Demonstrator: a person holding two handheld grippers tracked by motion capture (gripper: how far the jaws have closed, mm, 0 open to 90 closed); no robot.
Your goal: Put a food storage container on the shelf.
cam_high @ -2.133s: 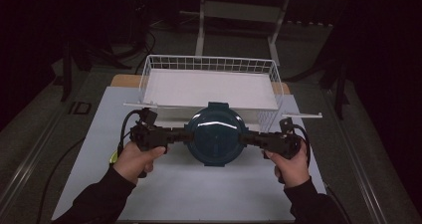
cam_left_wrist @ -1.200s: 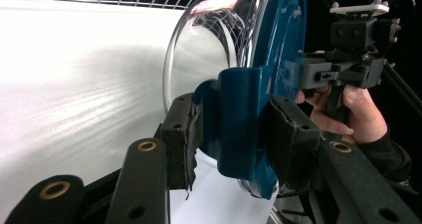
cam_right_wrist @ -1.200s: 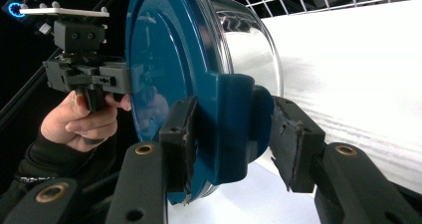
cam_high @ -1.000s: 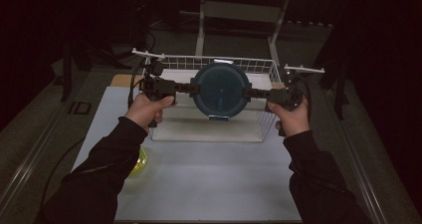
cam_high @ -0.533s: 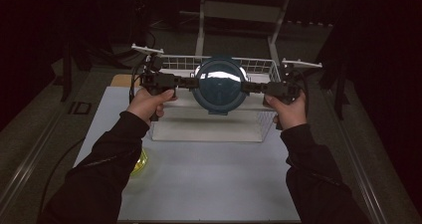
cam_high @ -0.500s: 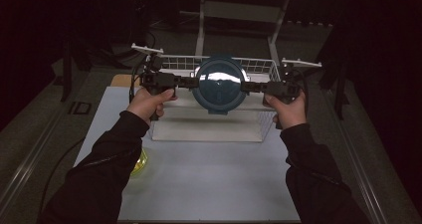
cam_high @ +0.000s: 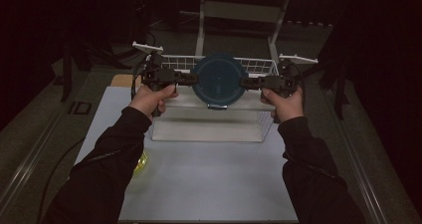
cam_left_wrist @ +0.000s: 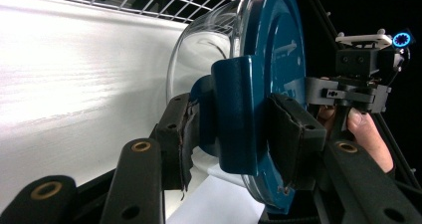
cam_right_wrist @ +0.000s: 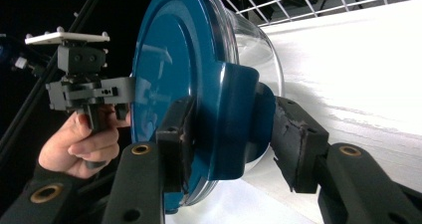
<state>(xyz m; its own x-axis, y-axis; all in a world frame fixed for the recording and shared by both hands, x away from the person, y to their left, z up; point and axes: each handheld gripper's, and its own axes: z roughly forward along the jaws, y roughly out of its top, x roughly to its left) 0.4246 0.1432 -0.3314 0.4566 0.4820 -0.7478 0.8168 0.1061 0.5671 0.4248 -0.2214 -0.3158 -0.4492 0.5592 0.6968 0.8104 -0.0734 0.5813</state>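
A person stands at a dim table, arms stretched forward, holding a glass container with a round blue lid (cam_high: 219,79) up in the air between two handheld grippers. Starting at the far left, a yellow object (cam_high: 141,163) peeks out beside the left sleeve on the pale table mat (cam_high: 209,179). Next, the left gripper (cam_high: 185,78) reaches in from nine o'clock, its jaws narrowed onto a blue tab (cam_left_wrist: 238,112) on the lid's rim; in the left gripper view one pad presses the tab's outer face and the other its inner side, near the clear glass bowl (cam_left_wrist: 199,45). In the centre, the container hangs with its lid facing the person and the bowl pointing away, so its axis runs toward twelve o'clock, over a white wire basket (cam_high: 259,64) with a white floor. At three o'clock the right gripper (cam_high: 249,81) mirrors the left, clamped on the opposite tab (cam_right_wrist: 234,124). Both hands are equally near, each carrying one side. Any lowering would go straight down into the basket, probably with the container tipped back level, both grippers moving together so that neither tab slips.
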